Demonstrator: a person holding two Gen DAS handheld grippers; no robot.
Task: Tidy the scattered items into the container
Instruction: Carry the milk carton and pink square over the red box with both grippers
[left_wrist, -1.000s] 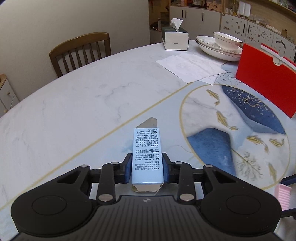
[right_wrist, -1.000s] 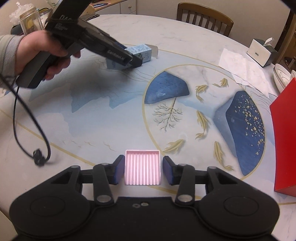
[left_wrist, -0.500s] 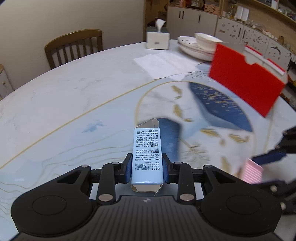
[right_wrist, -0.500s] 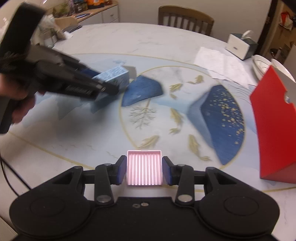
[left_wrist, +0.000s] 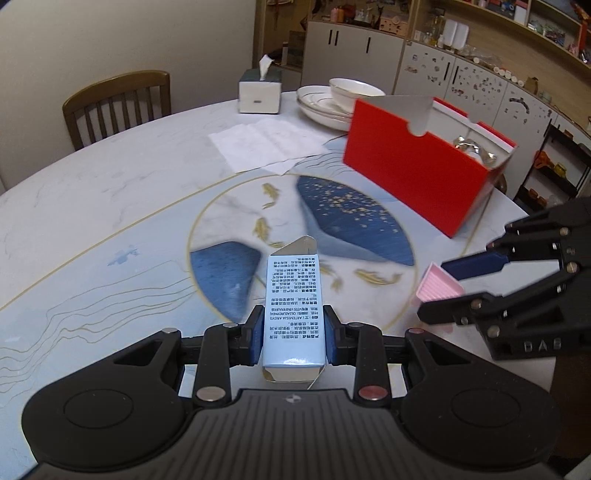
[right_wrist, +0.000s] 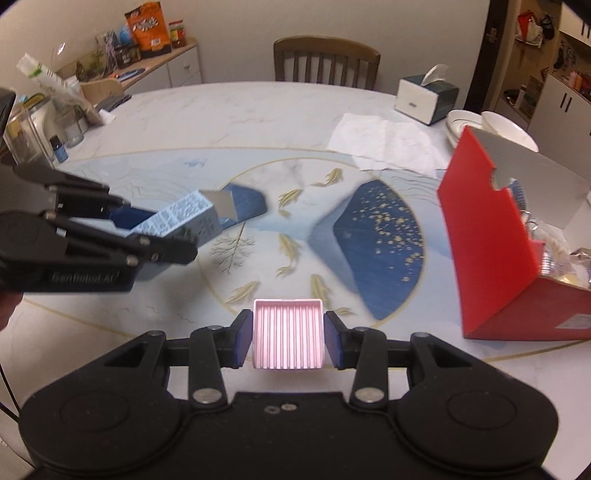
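Note:
My left gripper is shut on a light-blue printed carton with an open silver flap, held above the table. In the right wrist view the same carton shows at left in the left gripper. My right gripper is shut on a pink ribbed box; the left wrist view shows that pink box at right in the right gripper. The red open-topped container stands at the far right of the table, with shiny items inside; in the right wrist view the red container is at right.
A tissue box, stacked white plates with a bowl and paper sheets lie beyond the container. A wooden chair stands at the far edge. Jars and a small blue bottle crowd the table's left side.
Both grippers have risen and swung toward the red container, each keeping its item. The container now looks nearer and more central in both views.

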